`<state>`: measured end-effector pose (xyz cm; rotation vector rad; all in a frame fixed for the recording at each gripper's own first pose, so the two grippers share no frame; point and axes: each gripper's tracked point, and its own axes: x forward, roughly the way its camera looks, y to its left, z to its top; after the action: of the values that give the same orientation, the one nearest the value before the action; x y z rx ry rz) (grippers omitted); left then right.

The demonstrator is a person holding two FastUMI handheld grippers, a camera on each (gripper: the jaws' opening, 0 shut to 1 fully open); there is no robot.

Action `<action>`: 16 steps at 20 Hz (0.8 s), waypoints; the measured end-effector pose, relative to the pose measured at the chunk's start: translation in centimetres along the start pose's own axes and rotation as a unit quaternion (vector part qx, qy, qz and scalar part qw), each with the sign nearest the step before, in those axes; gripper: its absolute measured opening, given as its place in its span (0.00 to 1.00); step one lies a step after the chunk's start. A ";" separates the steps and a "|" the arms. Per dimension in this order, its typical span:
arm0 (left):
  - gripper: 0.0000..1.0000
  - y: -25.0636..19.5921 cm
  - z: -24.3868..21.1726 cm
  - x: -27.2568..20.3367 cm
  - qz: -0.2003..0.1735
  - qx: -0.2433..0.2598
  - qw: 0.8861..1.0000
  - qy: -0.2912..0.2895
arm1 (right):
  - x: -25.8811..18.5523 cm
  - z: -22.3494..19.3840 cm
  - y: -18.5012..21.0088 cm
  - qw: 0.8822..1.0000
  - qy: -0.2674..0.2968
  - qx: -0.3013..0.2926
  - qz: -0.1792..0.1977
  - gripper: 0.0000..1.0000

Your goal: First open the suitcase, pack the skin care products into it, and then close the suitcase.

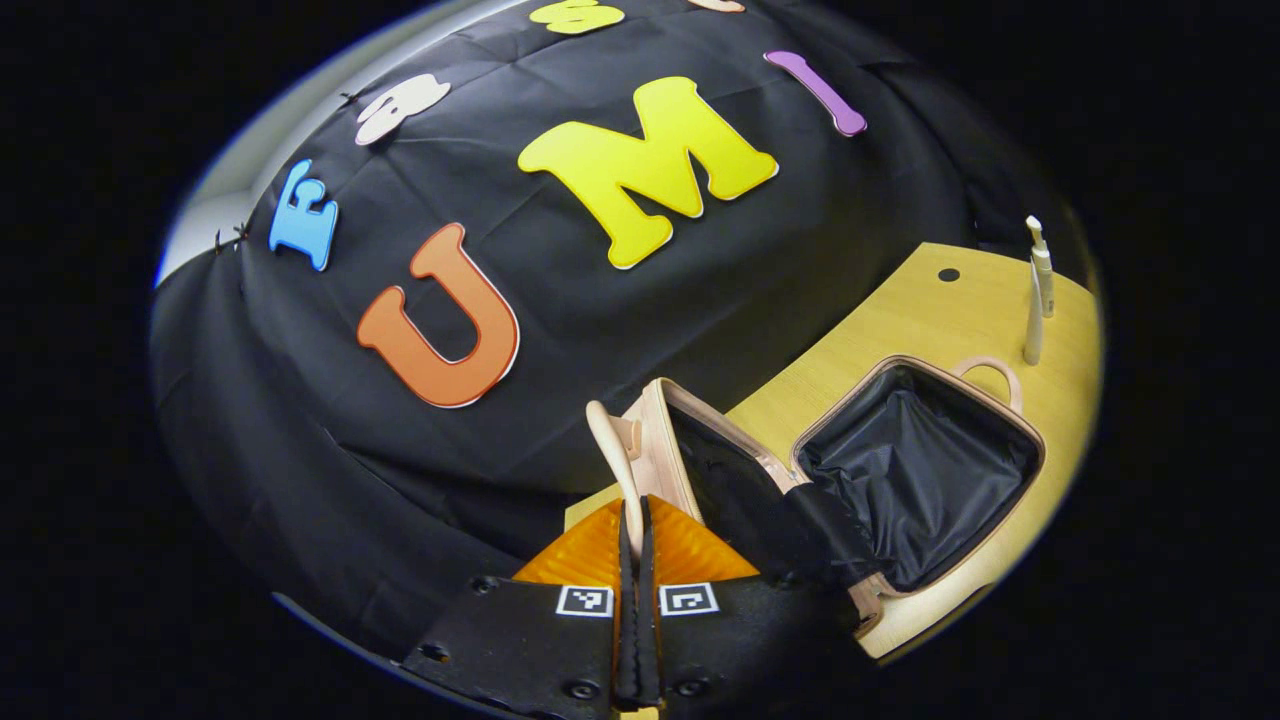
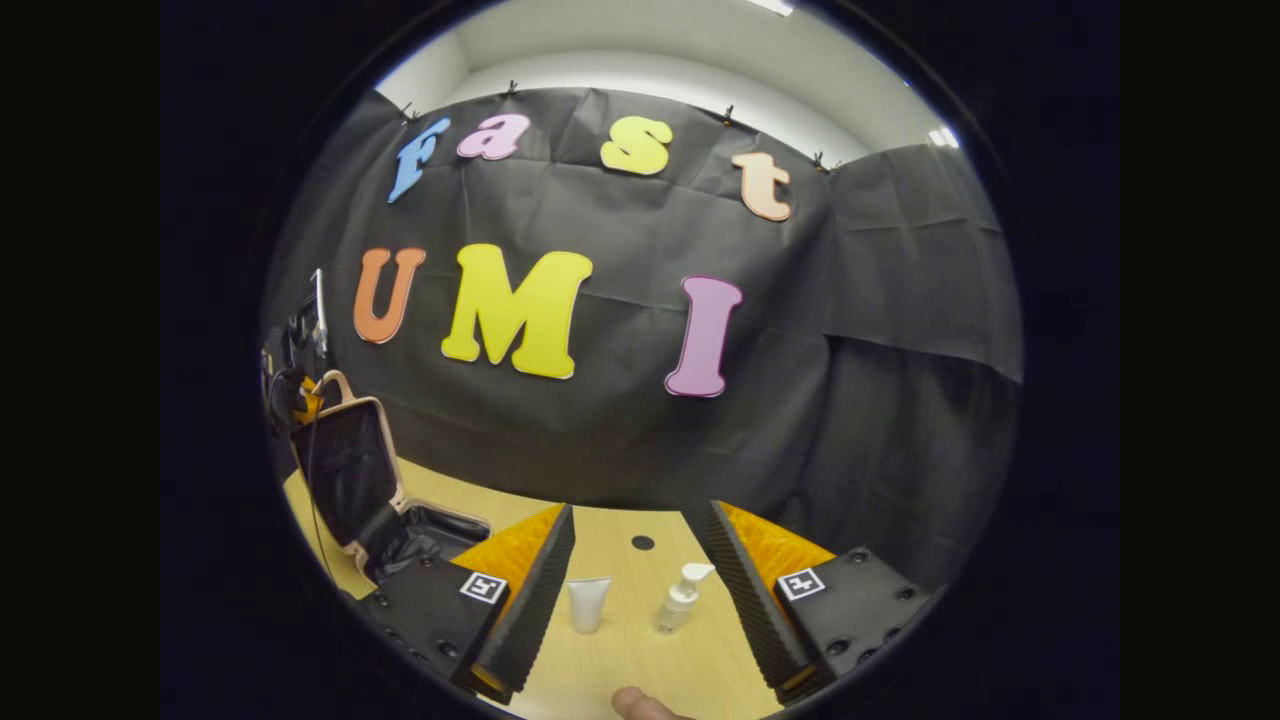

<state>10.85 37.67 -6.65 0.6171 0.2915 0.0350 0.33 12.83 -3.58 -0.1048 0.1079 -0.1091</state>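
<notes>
Suitcase (image 1: 900,470) open right of closed left gripper (image 1: 634,540)

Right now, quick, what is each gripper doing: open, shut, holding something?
Left gripper: shut on the lid handle of the open suitcase.
Right gripper: open, holding nothing, pointed toward the tube and pump bottle.

wall: black cloth (image 2: 600,420) | table: light wood (image 2: 640,650) | ceiling: white (image 2: 640,40)

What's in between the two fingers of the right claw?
In the right gripper view, the open right claw frames a white tube and a white pump bottle, both standing upright on the wooden table, untouched by the fingers.
</notes>
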 end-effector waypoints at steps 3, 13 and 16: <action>0.03 2.8 -4.9 2.1 -0.010 -0.067 0.998 0.017 | 0.3 -0.7 0.4 1.000 0.022 0.000 0.004 0.79; 0.03 2.3 -20.4 6.7 -0.064 -0.237 0.965 0.098 | 0.4 -3.4 -1.1 0.995 0.087 -0.037 -0.019 0.78; 0.03 1.2 -23.1 7.9 -0.078 -0.298 0.946 0.102 | 0.1 -3.9 -1.9 0.994 0.100 -0.041 -0.036 0.77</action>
<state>12.02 52.68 -25.95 -0.0150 0.5050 0.0325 -0.21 10.58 -7.28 -0.1807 0.3085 -0.1862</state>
